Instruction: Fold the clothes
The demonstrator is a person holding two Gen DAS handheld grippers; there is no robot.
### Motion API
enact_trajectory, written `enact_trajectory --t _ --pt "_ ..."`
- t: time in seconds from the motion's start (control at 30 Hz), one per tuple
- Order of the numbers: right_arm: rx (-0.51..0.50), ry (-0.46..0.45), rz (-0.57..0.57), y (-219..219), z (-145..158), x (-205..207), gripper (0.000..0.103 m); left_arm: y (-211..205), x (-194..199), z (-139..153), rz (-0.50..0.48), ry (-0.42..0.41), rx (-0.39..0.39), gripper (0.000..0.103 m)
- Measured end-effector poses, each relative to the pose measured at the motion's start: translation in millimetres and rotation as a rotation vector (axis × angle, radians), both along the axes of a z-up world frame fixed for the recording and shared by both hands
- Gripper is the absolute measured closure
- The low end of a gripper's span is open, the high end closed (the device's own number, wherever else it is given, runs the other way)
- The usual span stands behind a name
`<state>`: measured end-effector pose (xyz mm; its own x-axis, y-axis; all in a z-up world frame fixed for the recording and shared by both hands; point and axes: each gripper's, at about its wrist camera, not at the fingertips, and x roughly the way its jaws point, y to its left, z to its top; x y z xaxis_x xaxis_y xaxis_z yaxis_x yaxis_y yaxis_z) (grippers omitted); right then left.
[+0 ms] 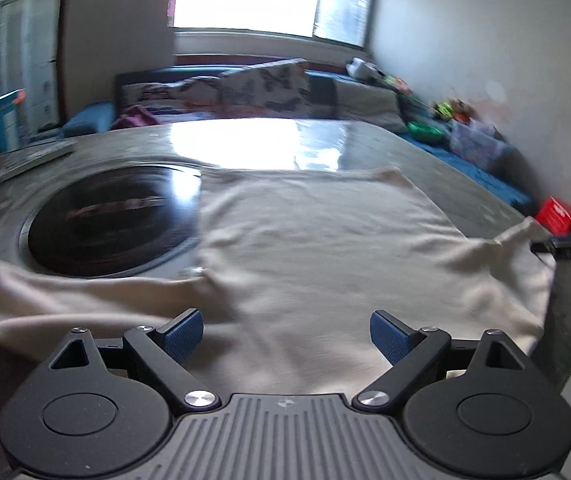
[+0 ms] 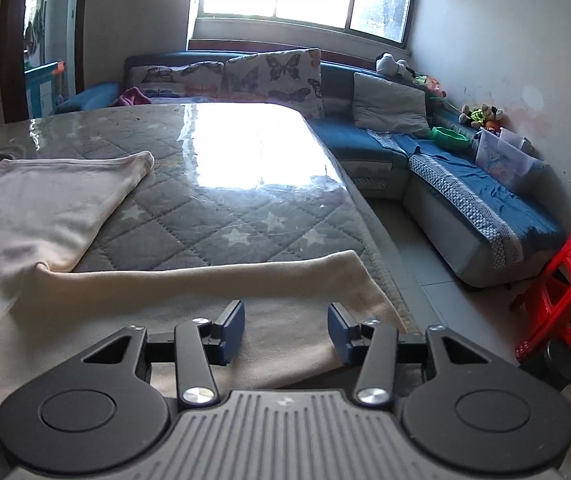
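Observation:
A cream long-sleeved shirt (image 1: 317,240) lies spread flat on the glass-topped table (image 1: 385,140). My left gripper (image 1: 287,334) is open and empty, just above the shirt's near edge. The shirt's left sleeve (image 1: 65,304) stretches out to the left. In the right wrist view the shirt's body (image 2: 45,216) lies at the left and its right sleeve (image 2: 225,284) runs across toward the table's right edge. My right gripper (image 2: 285,332) is open and empty, over that sleeve near the table's front edge. In the left view the right gripper's tip (image 1: 569,246) touches the sleeve end.
A round black cooktop (image 1: 113,224) is set in the table, left of the shirt. A quilted grey cover (image 2: 213,200) shows under the glass. A blue corner sofa (image 2: 465,184) with cushions stands behind and to the right. A red plastic stool (image 2: 565,296) is on the floor at right.

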<state>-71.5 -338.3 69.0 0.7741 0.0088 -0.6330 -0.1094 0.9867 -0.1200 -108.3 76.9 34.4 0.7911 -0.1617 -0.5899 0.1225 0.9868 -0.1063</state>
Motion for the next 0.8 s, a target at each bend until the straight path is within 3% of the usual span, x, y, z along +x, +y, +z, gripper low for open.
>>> enact_trajectory --t 0.1,0.4,0.57,0.67,0.8 --pt "-0.001 0.005 -0.004 -0.4 -0.1 1.8 0.049 24.6 -6.8 4.6 0.105 -0.005 -0.011 0.012" --pt "-0.002 0.005 0.002 2.8 -1.3 3.2 0.047 109.2 2.3 7.0 0.540 0.011 0.024 0.020" --pt "0.008 0.007 -0.006 1.3 -1.2 3.9 0.047 142.7 22.7 4.4 0.670 0.039 0.056 0.020" --pt "0.001 0.009 -0.003 1.4 -0.9 3.8 0.046 154.3 29.2 -1.0 0.703 0.065 0.035 0.035" --pt "-0.005 0.011 -0.002 2.6 -0.4 5.2 0.045 160.2 31.6 -5.2 0.722 0.057 0.035 0.069"
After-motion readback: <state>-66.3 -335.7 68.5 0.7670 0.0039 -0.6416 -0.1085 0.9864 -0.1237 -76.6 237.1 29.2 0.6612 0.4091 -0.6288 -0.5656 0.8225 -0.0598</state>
